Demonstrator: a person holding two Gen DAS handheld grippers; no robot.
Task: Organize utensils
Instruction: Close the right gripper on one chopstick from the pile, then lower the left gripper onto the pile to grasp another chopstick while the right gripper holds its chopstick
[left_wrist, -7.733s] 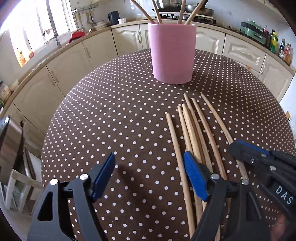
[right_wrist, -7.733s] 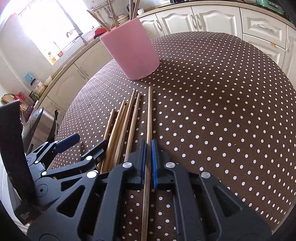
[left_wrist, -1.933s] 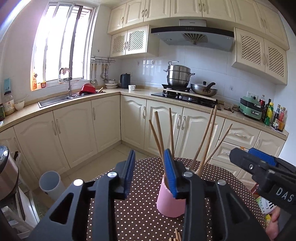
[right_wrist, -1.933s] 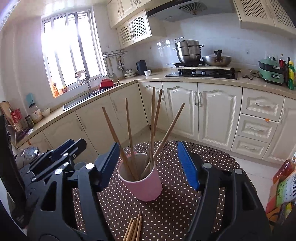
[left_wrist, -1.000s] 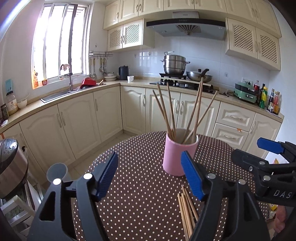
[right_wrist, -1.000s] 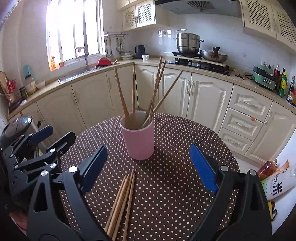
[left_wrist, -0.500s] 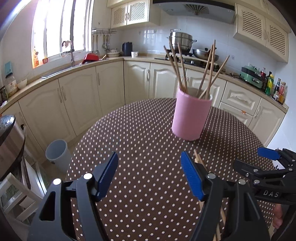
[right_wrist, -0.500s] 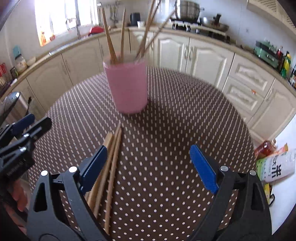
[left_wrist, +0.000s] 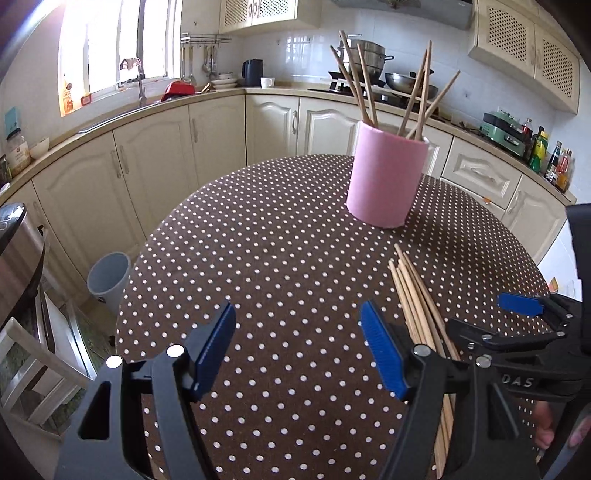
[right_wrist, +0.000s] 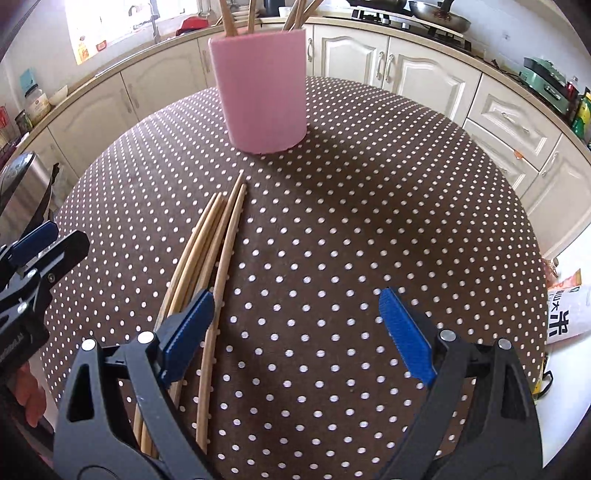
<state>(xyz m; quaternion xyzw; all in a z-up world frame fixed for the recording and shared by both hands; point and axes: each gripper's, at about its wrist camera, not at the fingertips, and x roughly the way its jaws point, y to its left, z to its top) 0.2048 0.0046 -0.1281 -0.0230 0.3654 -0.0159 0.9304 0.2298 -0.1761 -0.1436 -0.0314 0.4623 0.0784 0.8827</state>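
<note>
A pink cup stands on the brown polka-dot table with several wooden chopsticks upright in it. It also shows in the right wrist view. A bundle of loose chopsticks lies on the table; in the right wrist view the bundle runs under the left finger. My left gripper is open and empty, left of the bundle. My right gripper is open and empty above the table, right of the bundle.
Cream kitchen cabinets curve around the table. A grey bin stands on the floor at left. A steel appliance is at the far left. A printed bag lies beyond the table's right edge.
Both grippers have come down from the cup toward the table and the loose chopsticks. Both stay open and empty. The cup holds more chopsticks than 7.7 s ago.
</note>
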